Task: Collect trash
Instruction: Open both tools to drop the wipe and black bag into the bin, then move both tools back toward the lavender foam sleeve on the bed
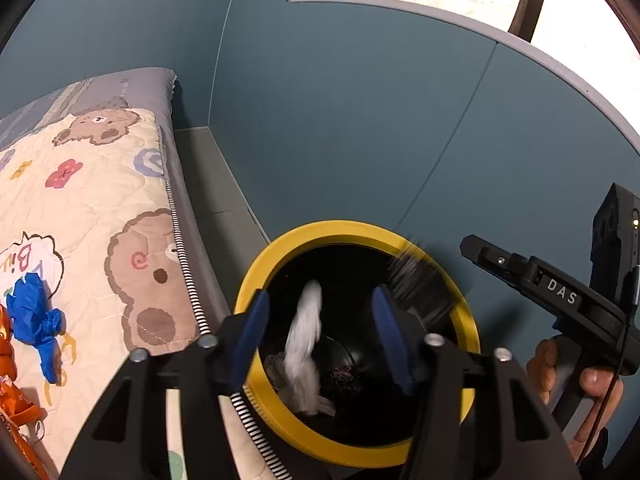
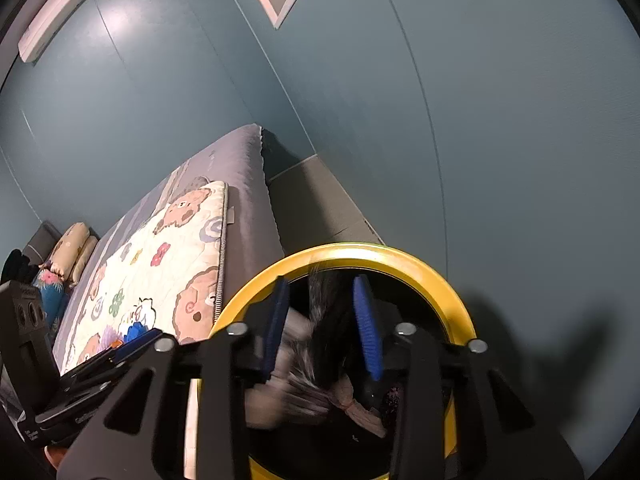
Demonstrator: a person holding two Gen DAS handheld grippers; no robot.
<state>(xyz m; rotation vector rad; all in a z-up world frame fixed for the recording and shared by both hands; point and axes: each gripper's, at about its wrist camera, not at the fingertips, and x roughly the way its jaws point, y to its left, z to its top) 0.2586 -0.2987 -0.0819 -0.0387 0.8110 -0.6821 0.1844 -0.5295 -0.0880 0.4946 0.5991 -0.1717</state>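
Both grippers hang over the yellow-rimmed bin (image 1: 360,344), which stands on the floor beside the bed (image 1: 100,200). The step looks like dropping trash into the bin.

The left gripper (image 1: 320,336) has its blue fingers (image 1: 250,334) spread wide apart. A white tissue (image 1: 306,344) sits between them, blurred and touching neither finger, so it seems to be falling into the bin. The left fingers hold nothing.

The right gripper (image 2: 322,330) also has its blue fingers (image 2: 368,328) wide open. A dark blurry piece (image 2: 328,320) shows between them, with a pale blurry piece (image 2: 288,396) lower down. I cannot tell what they are. They look loose, not pinched, so the right fingers are let go too.

To do this step well, keep both sets of fingers right above the middle of the black hole and inside the yellow rim, so nothing lands on the floor. Keep the fingers open until each piece is all the way down.

More trash waits on the bed, off to the left of the left fingers: a crumpled blue piece (image 1: 36,316) and an orange wrapper (image 1: 16,392). I think the job is only partly done.
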